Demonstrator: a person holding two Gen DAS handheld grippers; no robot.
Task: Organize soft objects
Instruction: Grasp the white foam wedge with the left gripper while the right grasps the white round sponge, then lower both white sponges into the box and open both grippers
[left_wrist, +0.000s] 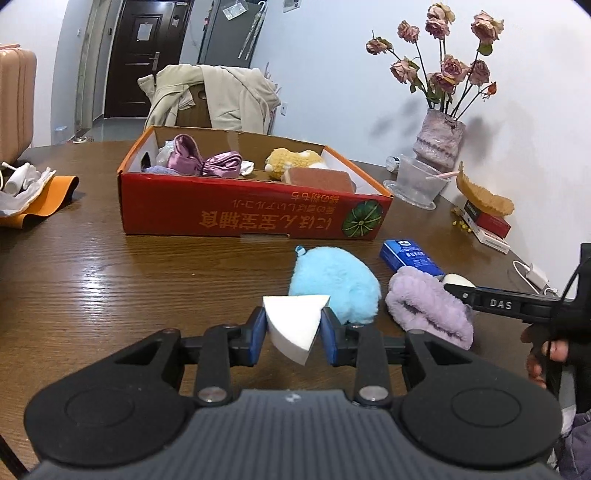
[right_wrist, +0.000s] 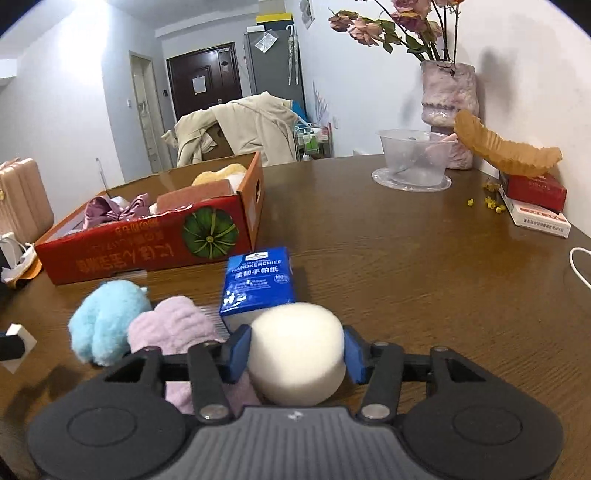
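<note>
My left gripper is shut on a white wedge sponge above the table. My right gripper is shut on a round cream sponge; it shows at the right edge of the left wrist view. A blue fluffy puff and a lilac towel cloth lie on the table just ahead, also in the right wrist view, puff, cloth. The red cardboard box holds purple satin scrunchies, a yellow plush and a brown sponge.
A blue handkerchief pack lies by the cloth. A clear plastic bowl, a vase of dried roses, a paper liner on red boxes and a white cable are at the right. Orange cloth with white items lies left.
</note>
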